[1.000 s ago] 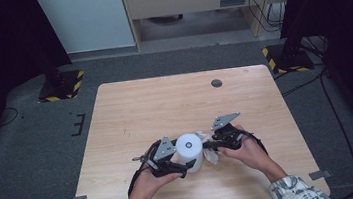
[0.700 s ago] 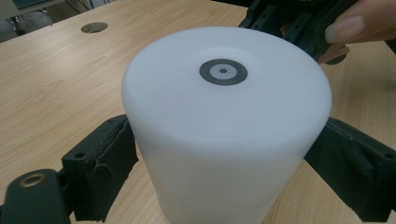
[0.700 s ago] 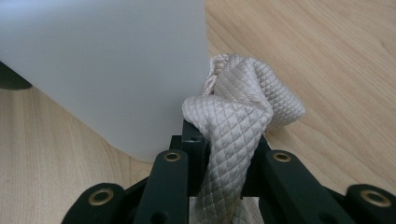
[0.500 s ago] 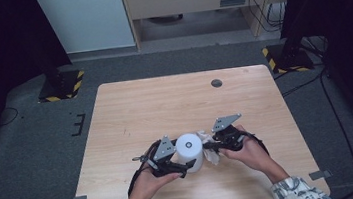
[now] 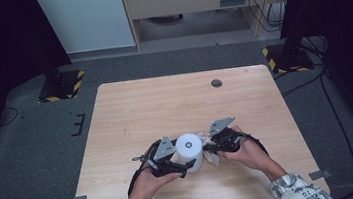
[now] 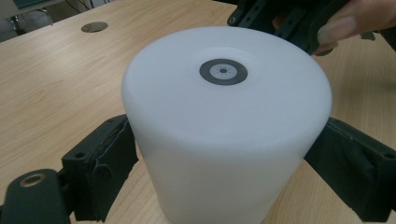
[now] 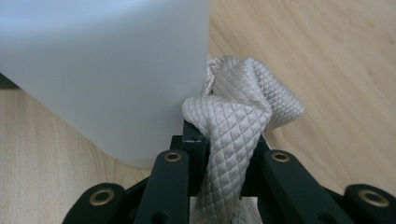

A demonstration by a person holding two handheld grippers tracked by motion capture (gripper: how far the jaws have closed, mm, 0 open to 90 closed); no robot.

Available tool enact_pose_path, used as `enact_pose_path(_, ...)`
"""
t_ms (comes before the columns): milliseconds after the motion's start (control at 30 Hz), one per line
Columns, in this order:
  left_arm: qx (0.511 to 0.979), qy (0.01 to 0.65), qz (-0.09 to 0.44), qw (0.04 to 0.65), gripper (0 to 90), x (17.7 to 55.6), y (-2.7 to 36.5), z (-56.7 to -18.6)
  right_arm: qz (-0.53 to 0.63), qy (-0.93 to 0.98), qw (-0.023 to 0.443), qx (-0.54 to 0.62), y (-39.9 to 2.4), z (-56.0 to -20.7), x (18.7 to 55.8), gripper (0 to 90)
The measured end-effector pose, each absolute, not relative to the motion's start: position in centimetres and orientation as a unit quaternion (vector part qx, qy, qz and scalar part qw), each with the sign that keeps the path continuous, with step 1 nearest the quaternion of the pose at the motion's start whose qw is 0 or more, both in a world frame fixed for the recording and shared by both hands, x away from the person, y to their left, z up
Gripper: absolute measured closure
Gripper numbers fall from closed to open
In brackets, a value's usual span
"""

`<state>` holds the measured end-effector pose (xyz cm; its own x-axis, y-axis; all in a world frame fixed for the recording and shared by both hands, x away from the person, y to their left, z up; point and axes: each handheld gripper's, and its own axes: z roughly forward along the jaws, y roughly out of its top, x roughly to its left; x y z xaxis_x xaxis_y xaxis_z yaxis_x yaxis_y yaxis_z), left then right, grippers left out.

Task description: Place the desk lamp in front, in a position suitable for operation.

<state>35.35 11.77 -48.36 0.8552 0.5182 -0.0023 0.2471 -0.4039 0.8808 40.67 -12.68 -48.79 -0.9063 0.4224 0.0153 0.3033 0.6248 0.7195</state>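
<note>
The white cylinder (image 6: 224, 126) was smooth, matt, translucent-looking plastic with a grey printed ring on top. The cloth (image 7: 238, 126) was pale, quilted in a diamond weave, slightly sheened. The table (image 5: 165, 106) was light wood-grain, satin finish. The left gripper (image 6: 224, 154) bore matt black padded fingers (image 6: 100, 168).

Far half of counter (image 5: 164, 101) open, passable. Near edge crowded: white cylinder (image 5: 189, 151) between both hands, quilted cloth (image 5: 214, 156) seemingly touching its right side.
</note>
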Motion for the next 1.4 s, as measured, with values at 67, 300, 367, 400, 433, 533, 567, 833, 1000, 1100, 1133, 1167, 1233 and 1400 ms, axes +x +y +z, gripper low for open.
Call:
enact_pose_path(67, 0.827, 0.232, 0.137, 0.494, 9.0, 35.3, 11.8, -48.4, 0.39, 0.895, 0.081, 0.199, -12.8, -48.1, 40.6, 78.3)
enact_pose_path(300, 0.826, 0.232, 0.136, 0.495, 9.0, 35.4, 11.8, -48.4, 0.417, 0.885, 0.1, 0.182, -13.1, -45.8, 40.5, 78.3)
enact_pose_path(367, 0.826, 0.233, 0.136, 0.495, 9.0, 35.4, 11.8, -48.4, 0.416, 0.885, 0.1, 0.182, -13.0, -46.0, 40.6, 78.3)
enact_pose_path(400, 0.826, 0.233, 0.136, 0.495, 9.0, 35.4, 11.8, -48.4, 0.413, 0.887, 0.099, 0.183, -13.0, -46.2, 40.6, 78.4)
enact_pose_path(433, 0.826, 0.232, 0.136, 0.494, 9.0, 35.4, 11.8, -48.4, 0.409, 0.888, 0.098, 0.184, -12.9, -46.5, 40.7, 78.4)
enact_pose_path(533, 0.826, 0.233, 0.136, 0.495, 9.0, 35.4, 11.8, -48.4, 0.394, 0.895, 0.094, 0.187, -12.7, -47.7, 40.7, 78.4)
enact_pose_path(567, 0.826, 0.233, 0.136, 0.495, 9.0, 35.4, 11.8, -48.4, 0.389, 0.897, 0.092, 0.188, -12.6, -48.0, 40.8, 78.3)
enact_pose_path(833, 0.826, 0.233, 0.136, 0.495, 9.0, 35.4, 11.8, -48.4, 0.375, 0.903, 0.094, 0.187, -12.3, -48.8, 40.7, 78.3)
enact_pose_path(1000, 0.826, 0.233, 0.136, 0.494, 9.0, 35.4, 11.8, -48.4, 0.399, 0.893, 0.1, 0.184, -12.8, -47.3, 40.5, 78.3)
enact_pose_path(1100, 0.826, 0.233, 0.136, 0.495, 9.0, 35.4, 11.8, -48.4, 0.414, 0.886, 0.104, 0.182, -13.0, -46.3, 40.5, 78.2)
enact_pose_path(1133, 0.826, 0.233, 0.136, 0.495, 9.0, 35.4, 11.8, -48.4, 0.419, 0.883, 0.106, 0.181, -13.0, -46.1, 40.6, 78.3)
enact_pose_path(1167, 0.826, 0.233, 0.136, 0.495, 9.0, 35.4, 11.8, -48.4, 0.419, 0.883, 0.106, 0.181, -13.0, -46.0, 40.5, 78.3)
enact_pose_path(1233, 0.826, 0.233, 0.136, 0.495, 9.0, 35.4, 11.8, -48.4, 0.418, 0.884, 0.107, 0.181, -13.0, -46.0, 40.6, 78.3)
enact_pose_path(1400, 0.826, 0.233, 0.136, 0.494, 9.0, 35.4, 11.8, -48.4, 0.393, 0.896, 0.098, 0.181, -12.6, -47.5, 40.8, 78.3)
